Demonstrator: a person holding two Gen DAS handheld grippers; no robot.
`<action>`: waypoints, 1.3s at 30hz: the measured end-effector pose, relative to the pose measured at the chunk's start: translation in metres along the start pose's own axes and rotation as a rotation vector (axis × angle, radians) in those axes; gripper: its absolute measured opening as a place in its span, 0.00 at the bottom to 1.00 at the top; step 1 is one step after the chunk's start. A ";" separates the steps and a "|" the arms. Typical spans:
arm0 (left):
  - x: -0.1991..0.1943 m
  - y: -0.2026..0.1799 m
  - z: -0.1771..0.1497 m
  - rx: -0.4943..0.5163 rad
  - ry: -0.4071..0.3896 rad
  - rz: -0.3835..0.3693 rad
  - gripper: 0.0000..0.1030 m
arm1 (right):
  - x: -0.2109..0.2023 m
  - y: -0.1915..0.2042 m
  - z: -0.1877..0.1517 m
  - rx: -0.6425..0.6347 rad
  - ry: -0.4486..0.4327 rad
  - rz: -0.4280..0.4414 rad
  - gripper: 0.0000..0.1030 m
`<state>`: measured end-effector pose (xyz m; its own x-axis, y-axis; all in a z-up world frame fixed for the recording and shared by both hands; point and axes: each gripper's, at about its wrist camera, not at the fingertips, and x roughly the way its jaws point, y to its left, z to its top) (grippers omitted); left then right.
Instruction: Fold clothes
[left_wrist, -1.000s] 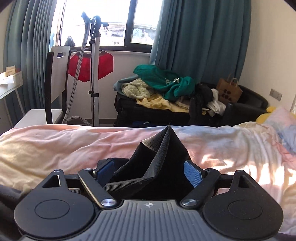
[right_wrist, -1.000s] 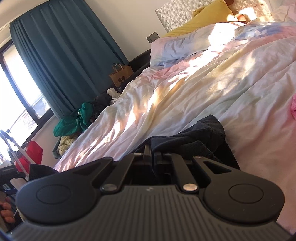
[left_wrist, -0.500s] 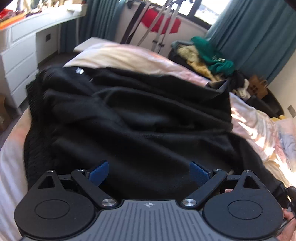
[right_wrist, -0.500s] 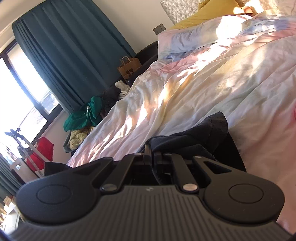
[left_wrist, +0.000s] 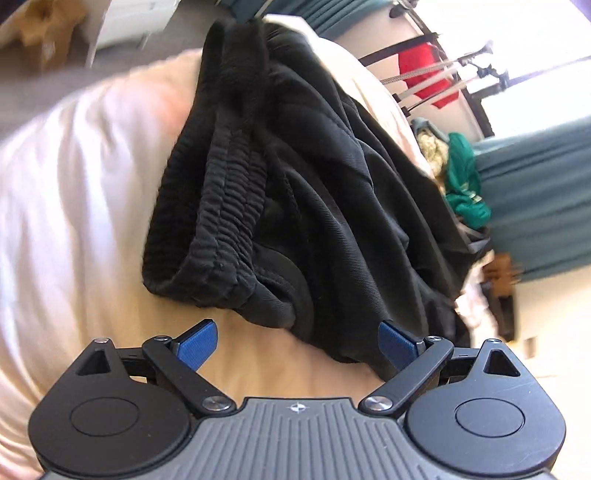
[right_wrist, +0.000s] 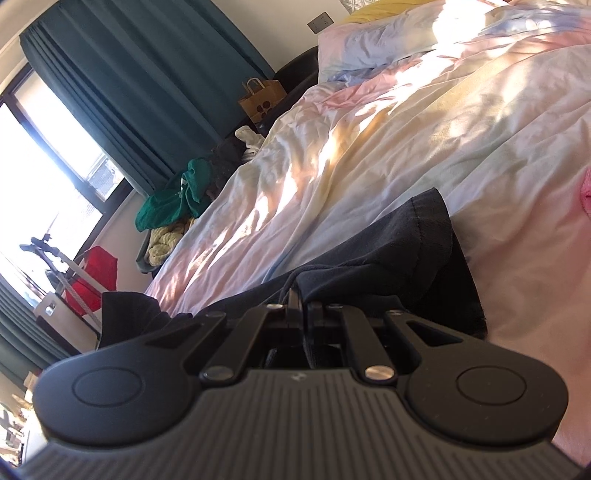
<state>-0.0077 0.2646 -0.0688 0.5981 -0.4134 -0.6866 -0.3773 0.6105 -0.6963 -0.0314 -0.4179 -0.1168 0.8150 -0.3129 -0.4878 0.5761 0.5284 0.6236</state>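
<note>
The left gripper (left_wrist: 297, 343) is hanging spread and empty; black shorts (left_wrist: 295, 177) are lying crumpled at twelve o'clock on the bed (left_wrist: 74, 184). The right gripper (right_wrist: 301, 301) is pinching their hem. Folding looks barely begun.

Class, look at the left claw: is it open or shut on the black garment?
Open. The left claw has its blue pads wide apart above the bedsheet, with the black garment lying unclamped just ahead.
</note>
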 end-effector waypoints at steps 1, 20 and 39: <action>0.000 0.002 0.001 -0.015 -0.002 -0.010 0.92 | -0.001 -0.001 0.000 0.004 0.003 -0.001 0.06; 0.024 0.027 0.006 -0.224 -0.072 0.038 0.34 | 0.004 -0.001 0.004 0.054 -0.013 0.000 0.06; -0.122 0.061 0.026 -0.416 -0.611 -0.190 0.10 | -0.001 -0.047 0.037 0.276 0.001 0.100 0.06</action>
<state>-0.0846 0.3698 -0.0219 0.9188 0.0355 -0.3931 -0.3913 0.2110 -0.8957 -0.0567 -0.4716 -0.1227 0.8685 -0.2691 -0.4163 0.4885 0.3218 0.8111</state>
